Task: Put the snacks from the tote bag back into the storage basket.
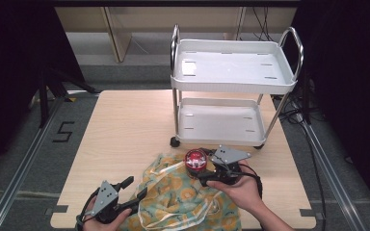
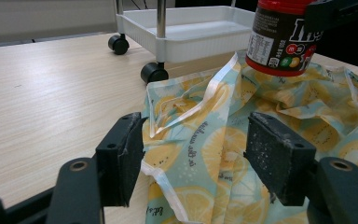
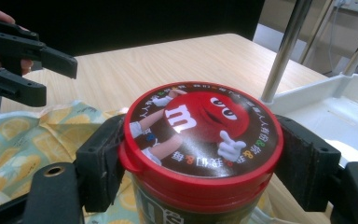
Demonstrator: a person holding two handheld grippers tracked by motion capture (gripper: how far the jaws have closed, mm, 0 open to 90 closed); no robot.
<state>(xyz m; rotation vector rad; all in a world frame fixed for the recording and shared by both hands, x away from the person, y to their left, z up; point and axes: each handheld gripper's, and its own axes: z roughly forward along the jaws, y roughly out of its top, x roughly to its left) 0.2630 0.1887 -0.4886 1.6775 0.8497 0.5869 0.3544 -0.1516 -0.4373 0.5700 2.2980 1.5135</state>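
A white cart (image 1: 231, 82) stands at the table's (image 1: 125, 130) far edge. Nearer, a lemon-print bag (image 1: 183, 199) lies crumpled. The right gripper (image 1: 211, 168) clamps a red-lidded jar (image 1: 196, 161), apparently lifted just above the bag. The left gripper (image 1: 134, 187) gapes around the bag's edge.

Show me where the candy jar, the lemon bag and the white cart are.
Candy jar (image 3: 200, 128), right gripper view, middle of its red lid.
Lemon bag (image 2: 223, 149), left gripper view, printed fabric between the jaws.
Cart (image 1: 231, 65), high view, floor of its top tray.
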